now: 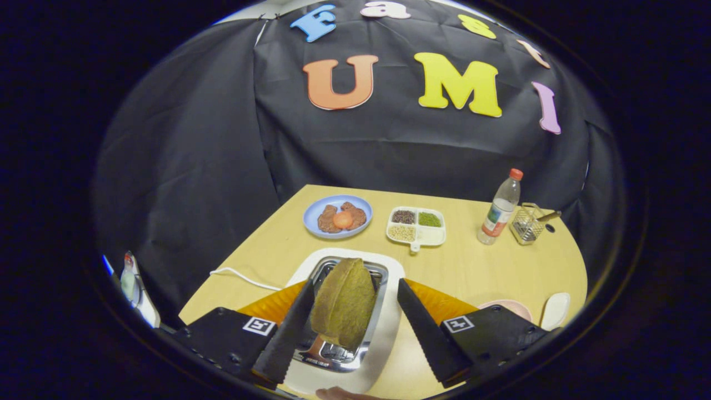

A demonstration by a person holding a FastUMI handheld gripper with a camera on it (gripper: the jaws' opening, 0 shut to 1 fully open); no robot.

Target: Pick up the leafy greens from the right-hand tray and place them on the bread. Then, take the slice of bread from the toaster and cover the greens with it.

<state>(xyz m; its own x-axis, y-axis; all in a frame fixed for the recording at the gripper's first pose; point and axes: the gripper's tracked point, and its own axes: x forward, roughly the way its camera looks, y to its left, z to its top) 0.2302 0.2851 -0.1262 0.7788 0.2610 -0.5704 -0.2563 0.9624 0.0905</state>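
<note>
Bread slice (344, 303) stands upright in the slot of the toaster (389, 333), between the fingers of the gripper (350, 328). The fingers are apart — the left one lies close against the slice's left edge, possibly touching; the right one is clear of it, so no grip is made. Judged from this, the bread step is in hand: the slice is not yet lifted and the covering remains to be done. The greens and the base bread cannot be made out, so the first step cannot be confirmed. On the table (489, 266) beyond the toaster — a blue plate (311, 214) with food far left, a divided tray (430, 236) just right of it, a bottle (501, 208) and a wire basket (526, 224) far right.
</note>
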